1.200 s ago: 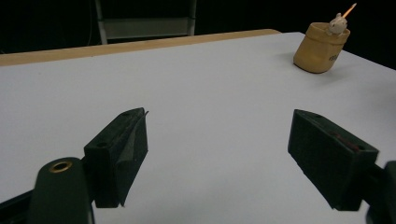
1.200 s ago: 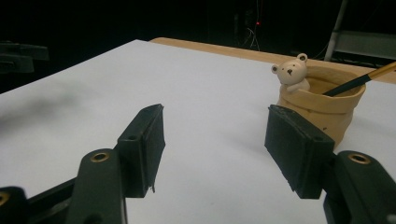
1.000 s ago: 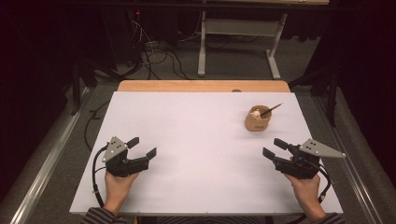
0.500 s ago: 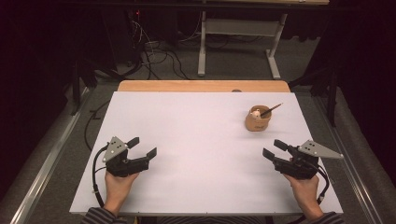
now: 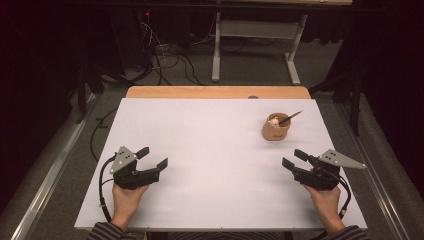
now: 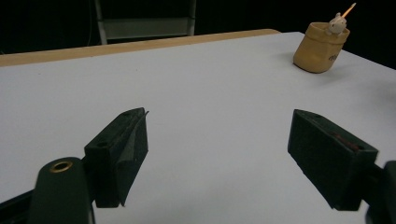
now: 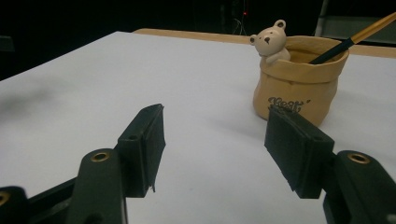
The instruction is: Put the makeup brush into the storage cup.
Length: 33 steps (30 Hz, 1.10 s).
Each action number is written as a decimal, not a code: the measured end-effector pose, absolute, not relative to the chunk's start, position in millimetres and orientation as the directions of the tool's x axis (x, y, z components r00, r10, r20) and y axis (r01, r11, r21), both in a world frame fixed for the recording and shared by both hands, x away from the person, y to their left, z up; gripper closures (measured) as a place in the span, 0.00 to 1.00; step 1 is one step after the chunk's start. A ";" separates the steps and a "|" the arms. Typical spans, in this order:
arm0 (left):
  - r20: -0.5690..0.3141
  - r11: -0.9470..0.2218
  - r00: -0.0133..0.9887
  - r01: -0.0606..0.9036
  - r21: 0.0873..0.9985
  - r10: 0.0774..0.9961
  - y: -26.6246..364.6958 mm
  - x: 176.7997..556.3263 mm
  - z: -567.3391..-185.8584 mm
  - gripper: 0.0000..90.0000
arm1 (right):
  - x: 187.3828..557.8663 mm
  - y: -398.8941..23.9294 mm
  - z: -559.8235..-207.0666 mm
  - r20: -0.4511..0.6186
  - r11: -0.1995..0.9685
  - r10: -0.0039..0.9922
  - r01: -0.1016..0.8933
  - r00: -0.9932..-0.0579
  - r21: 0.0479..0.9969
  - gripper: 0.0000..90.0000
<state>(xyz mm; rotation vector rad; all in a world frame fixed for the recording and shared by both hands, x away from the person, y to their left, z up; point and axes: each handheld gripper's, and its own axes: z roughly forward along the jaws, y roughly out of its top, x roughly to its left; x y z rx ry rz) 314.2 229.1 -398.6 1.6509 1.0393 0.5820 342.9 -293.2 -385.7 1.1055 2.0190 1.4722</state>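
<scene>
Black jaws wide, nothing held

Right gripper (image 5: pixel 295 161) and left gripper (image 5: pixel 152 157) rest low on the white table (image 5: pixel 210 150), both gaping and empty; the tan pen pot (image 7: pixel 299 84) with its pencil (image 7: pixel 359 35) stands untouched just beyond the right one, so everything remains.

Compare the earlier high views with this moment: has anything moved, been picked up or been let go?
Nothing visibly changed. The left hand-held gripper and right hand-held gripper rest open and empty near the table's near edge, and the tan pot with its pencil and bear sits where it was, ahead of the right one.
</scene>
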 end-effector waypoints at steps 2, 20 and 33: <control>-0.121 -0.071 0.504 0.344 0.936 0.855 229.1 314.2 -398.6 0.23 | 343.6 -294.0 -386.4 0.121 0.128 0.792 0.357 -0.599 0.925 0.44; -0.117 -0.075 0.510 0.341 0.937 0.852 228.0 313.5 -398.3 0.23 | 347.2 -301.3 -394.6 0.117 0.120 0.817 0.364 -0.565 0.924 0.43; -0.119 -0.071 0.510 0.337 0.939 0.852 228.1 312.8 -397.4 0.23 | 346.8 -302.7 -401.5 0.112 0.122 0.825 0.368 -0.554 0.922 0.43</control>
